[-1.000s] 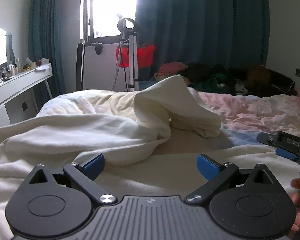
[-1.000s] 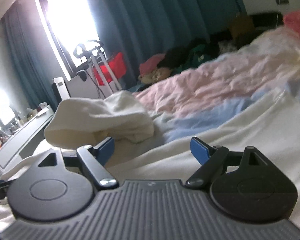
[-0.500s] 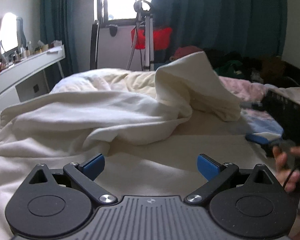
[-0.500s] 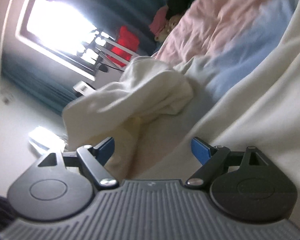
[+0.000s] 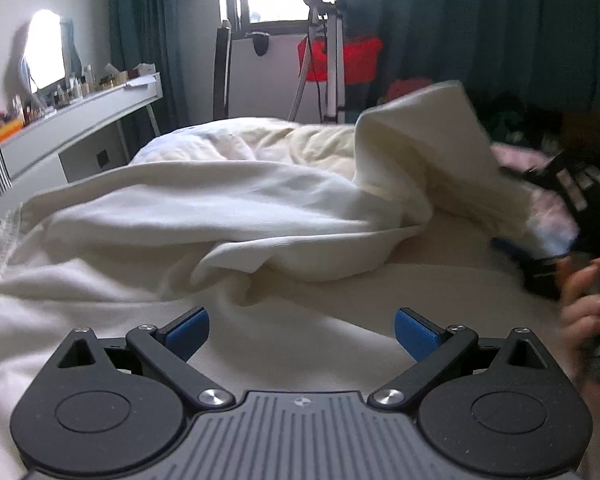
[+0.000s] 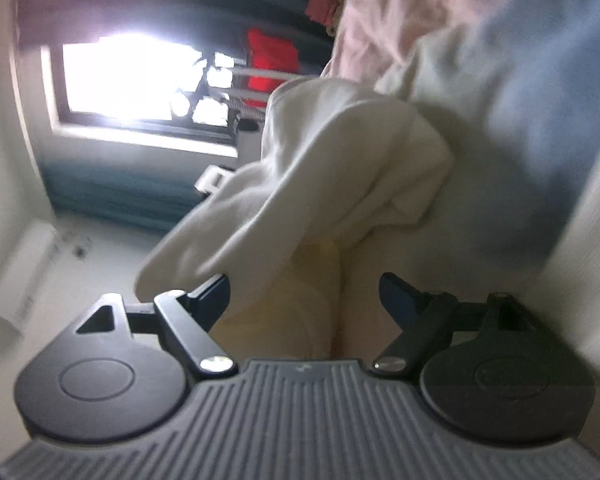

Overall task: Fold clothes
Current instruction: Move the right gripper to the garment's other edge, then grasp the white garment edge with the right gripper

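cream garment lies crumpled across the bed, one part bunched up toward the far edge. left gripper hovers over flat cloth, jaws wide, empty. right gripper, rolled sideways, jaws just narrowing slightly yet wide, nothing between, probably aligning to pinch the raised fold

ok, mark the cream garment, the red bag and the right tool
cream garment [image 5: 260, 216], left wrist view, on its bunched middle fold
red bag [image 5: 358, 58], left wrist view, on its front face
right tool [image 6: 304, 300], right wrist view, midway between its fingertips
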{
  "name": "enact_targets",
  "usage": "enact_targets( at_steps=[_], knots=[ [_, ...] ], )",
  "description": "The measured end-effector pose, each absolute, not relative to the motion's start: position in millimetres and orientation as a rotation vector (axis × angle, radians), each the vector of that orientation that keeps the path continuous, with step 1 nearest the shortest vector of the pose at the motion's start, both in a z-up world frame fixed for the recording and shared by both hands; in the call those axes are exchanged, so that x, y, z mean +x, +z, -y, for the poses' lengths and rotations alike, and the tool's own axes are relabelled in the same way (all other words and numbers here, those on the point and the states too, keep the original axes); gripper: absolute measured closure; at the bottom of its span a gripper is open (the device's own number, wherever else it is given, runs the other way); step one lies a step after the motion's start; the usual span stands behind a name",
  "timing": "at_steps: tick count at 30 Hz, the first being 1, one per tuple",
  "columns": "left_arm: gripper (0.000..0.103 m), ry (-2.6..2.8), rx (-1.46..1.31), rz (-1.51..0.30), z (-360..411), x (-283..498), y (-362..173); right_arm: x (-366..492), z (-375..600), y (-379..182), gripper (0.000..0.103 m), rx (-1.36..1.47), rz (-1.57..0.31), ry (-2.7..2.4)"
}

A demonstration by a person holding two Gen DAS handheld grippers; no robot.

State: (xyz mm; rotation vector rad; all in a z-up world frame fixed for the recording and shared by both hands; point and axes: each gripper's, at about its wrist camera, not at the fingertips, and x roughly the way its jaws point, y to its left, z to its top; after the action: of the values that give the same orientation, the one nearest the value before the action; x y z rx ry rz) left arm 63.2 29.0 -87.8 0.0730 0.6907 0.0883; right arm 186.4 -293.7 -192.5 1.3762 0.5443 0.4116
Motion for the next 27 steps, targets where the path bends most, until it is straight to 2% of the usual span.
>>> enact_targets(
  at_steps=[5,12,24,27],
  knots=[
    [0.003,0.171,0.056,-0.691,-32.9,96.8,-95.4,180.5,297.4,-196.8,0.022,1.454,-0.504,0.384],
    [0.003,0.206,-0.202,-0.717,-58.0,91.5,-94.9,157.2,307.4,-217.9,0.023,1.657,-0.365,0.366],
    [0.003,0.196,-0.194,-0.741,-59.6,112.4,-118.8,226.4,281.6,-204.7,0.021,1.667,-0.489,0.304],
    [0.003,0.199,-0.181,-0.745,-58.8,114.7,-122.5,248.0,285.6,-197.6,0.039,1.639,-0.506,0.182]
  ],
)
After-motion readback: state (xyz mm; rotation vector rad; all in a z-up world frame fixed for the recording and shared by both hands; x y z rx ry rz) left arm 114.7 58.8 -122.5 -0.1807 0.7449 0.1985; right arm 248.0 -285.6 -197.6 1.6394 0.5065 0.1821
